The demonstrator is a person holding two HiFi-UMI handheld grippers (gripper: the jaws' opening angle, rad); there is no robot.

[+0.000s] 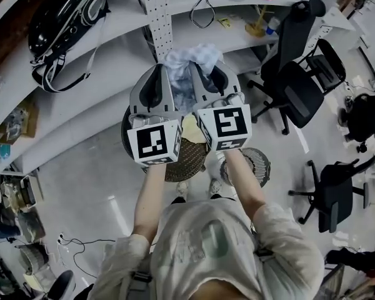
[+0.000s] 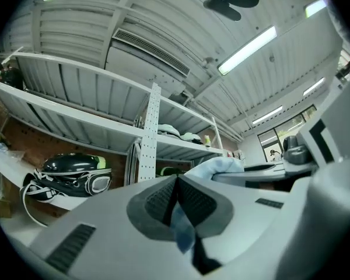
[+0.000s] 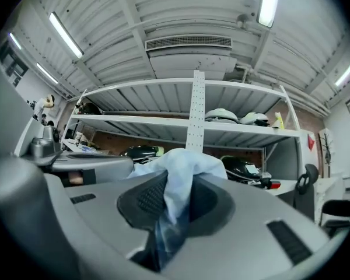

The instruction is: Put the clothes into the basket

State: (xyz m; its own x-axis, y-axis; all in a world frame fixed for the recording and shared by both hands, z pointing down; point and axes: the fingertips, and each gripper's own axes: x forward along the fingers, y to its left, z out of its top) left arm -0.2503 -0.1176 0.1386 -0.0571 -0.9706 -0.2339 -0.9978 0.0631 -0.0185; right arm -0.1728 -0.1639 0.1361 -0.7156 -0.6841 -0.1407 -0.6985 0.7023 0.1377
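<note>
White shelving (image 1: 112, 33) spans the upper frame above a grey floor. Left gripper (image 1: 157, 74) and right gripper (image 1: 206, 74), side by side at centre, each clamp one pale-blue cloth (image 1: 190, 56), which bunches at their tips. The basket (image 1: 186, 161) lies just below centre, behind the grippers.

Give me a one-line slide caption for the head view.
Side by side, the left gripper and right gripper clamp a light blue garment above the woven basket.
</note>
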